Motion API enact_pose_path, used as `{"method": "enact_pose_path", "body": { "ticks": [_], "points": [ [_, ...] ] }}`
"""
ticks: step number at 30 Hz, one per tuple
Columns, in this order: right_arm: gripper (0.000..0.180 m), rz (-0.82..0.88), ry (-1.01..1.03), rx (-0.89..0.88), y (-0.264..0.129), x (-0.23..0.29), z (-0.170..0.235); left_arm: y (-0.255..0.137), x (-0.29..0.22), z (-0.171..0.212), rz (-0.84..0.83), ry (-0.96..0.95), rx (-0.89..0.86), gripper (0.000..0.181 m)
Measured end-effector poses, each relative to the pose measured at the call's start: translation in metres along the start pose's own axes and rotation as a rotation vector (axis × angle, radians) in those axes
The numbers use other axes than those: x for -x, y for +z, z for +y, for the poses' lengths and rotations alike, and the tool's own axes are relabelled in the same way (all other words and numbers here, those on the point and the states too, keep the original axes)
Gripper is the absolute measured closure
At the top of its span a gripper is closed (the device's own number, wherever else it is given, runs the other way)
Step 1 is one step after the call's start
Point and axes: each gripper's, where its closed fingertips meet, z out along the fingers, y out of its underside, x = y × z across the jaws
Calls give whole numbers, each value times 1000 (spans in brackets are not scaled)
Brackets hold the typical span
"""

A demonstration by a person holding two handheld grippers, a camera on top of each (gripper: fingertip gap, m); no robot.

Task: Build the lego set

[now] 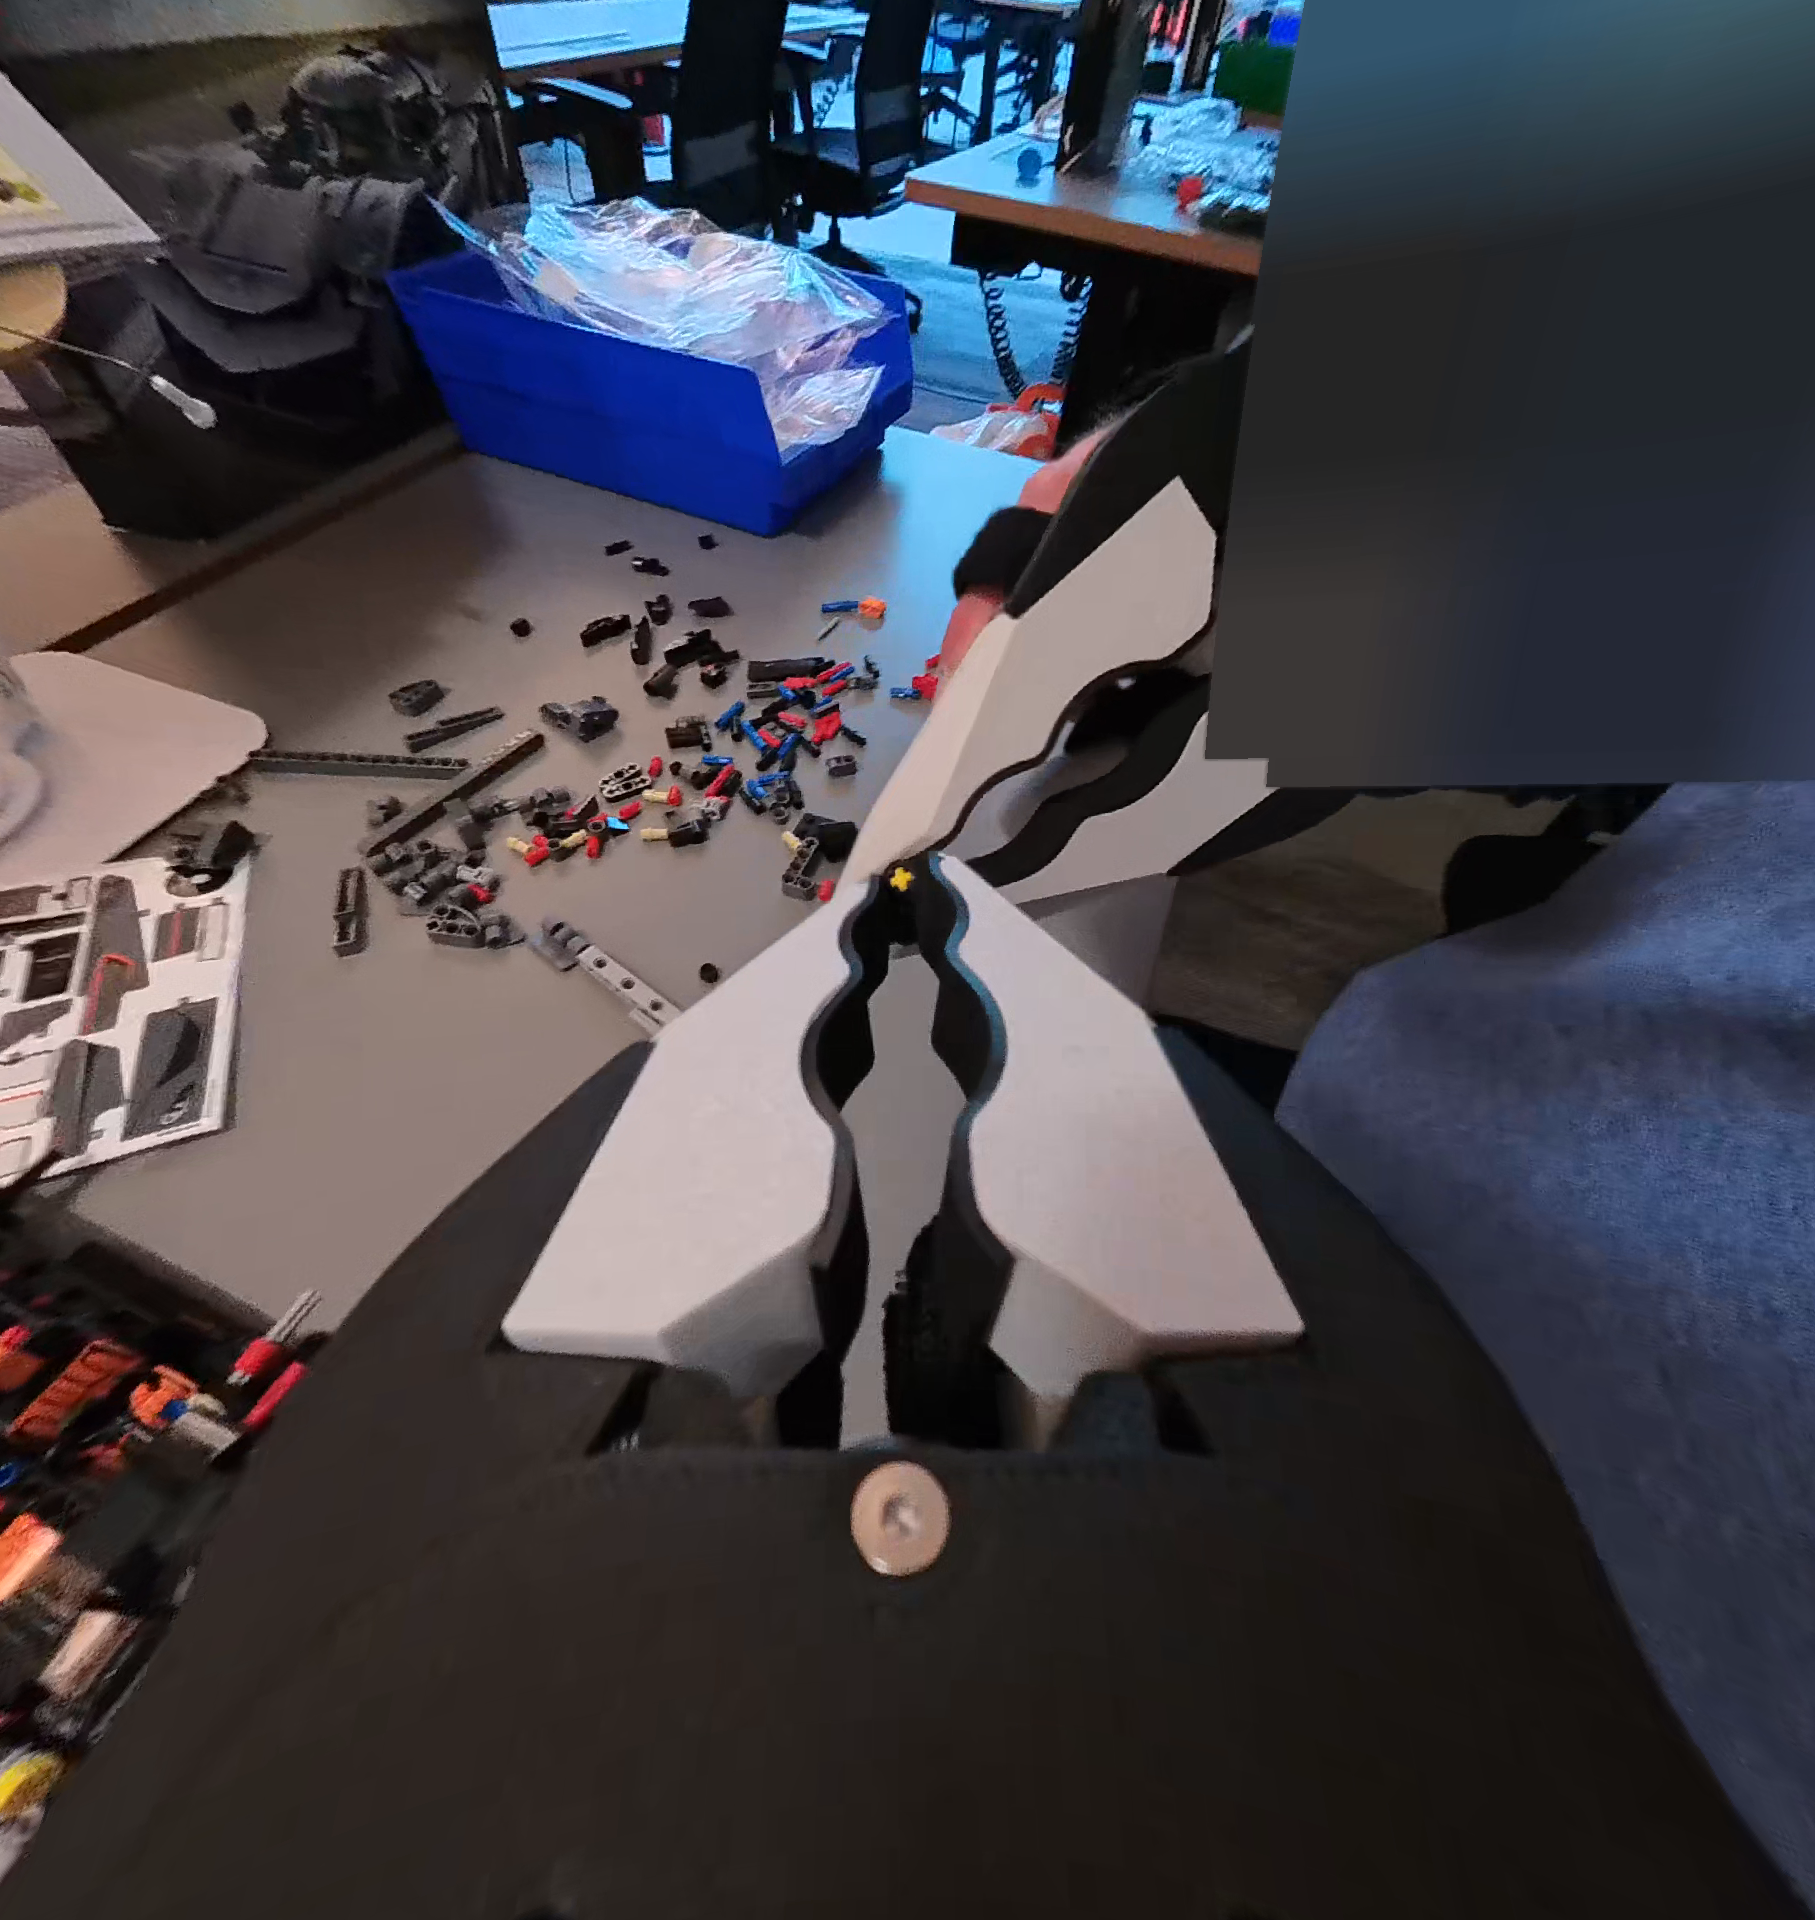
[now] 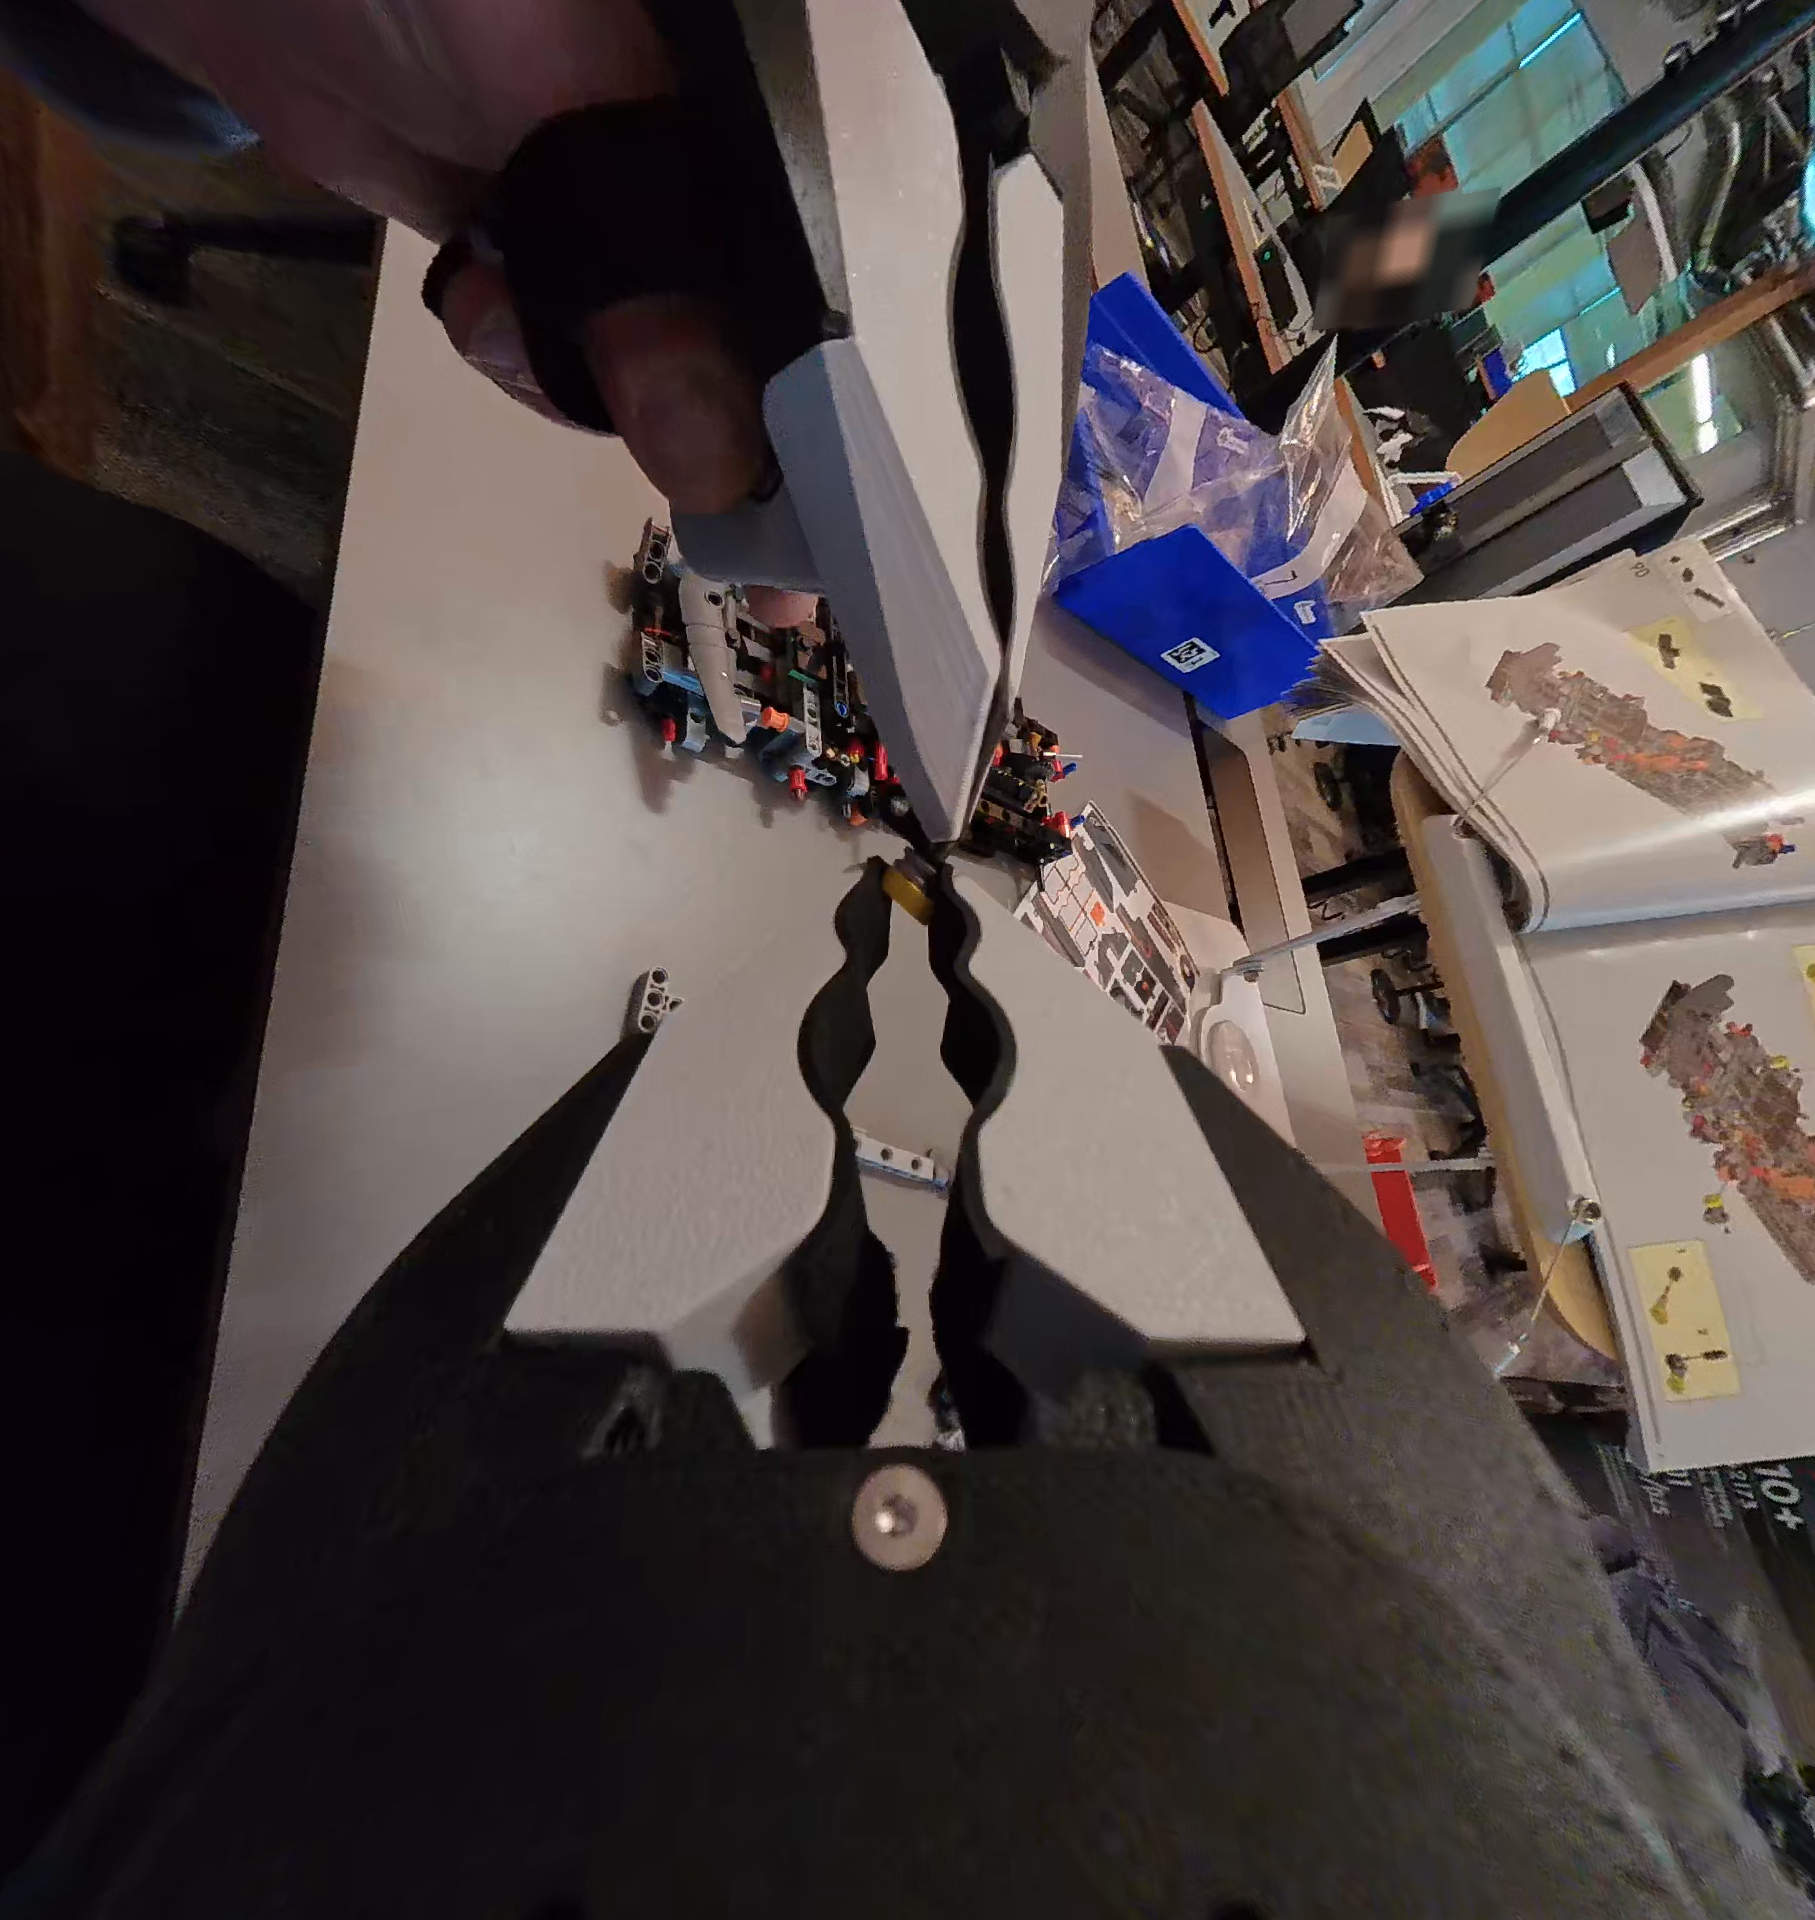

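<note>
Take the blue bin as your landmark. Far to its left and nearer you lies the sticker sheet, with a partly built model nearer still at the table edge. Between the bin and your left gripper sits the scatter of loose pieces: black beams, blue and red pins, a few tan ones.

Right of that pile, well in front of the bin, your left gripper is raised above the table with its tongs pinched together at the tips on a small dark piece carrying a yellow cross-shaped end. I cannot tell exactly what the dark part is.

Your right gripper comes in tip to tip against it. Its tongs are closed on a small yellow bush, which touches the end of the left gripper's piece.

Further right of the bin, in the right wrist view, the open instruction book rests on a stand.

The step in hand looks like a small sub-assembly in mid-air: sliding the yellow bush onto the axle-like piece. The next move probably calls for lining up the two pieces along one axis and pushing gently while both grips hold firm. Any tilt could jam or flick the bush away.
</note>
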Motion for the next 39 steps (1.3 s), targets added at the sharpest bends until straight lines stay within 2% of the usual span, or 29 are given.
{"method": "enact_pose_path", "body": {
  "ticks": [7, 11, 14, 21, 33, 36, 39],
  "points": [
    [174, 32, -119, -12, -7, 4, -4, -1, -9, 1, 243, -204, -34, 177],
    [174, 27, -109, -18, -9, 4, -2, 1, -10, 0, 264, -217, -51, 177],
    [174, 7, -55, -46, -10, 6, -1, 3, -10, 1, 236, -156, -43, 178],
    [174, -7, -116, -59, -13, 8, 3, 8, -12, 3, 370, -271, -59, 177],
    [174, -4, 17, -55, -11, 10, 14, 16, -9, 8, 110, -9, 55, 178],
    [174, 15, -6, -49, -11, 10, 15, 17, -8, 9, 120, -40, 58, 178],
    [174, 28, -63, -49, -13, 11, 15, 17, -11, 10, 204, -121, 42, 178]
  ]
}}
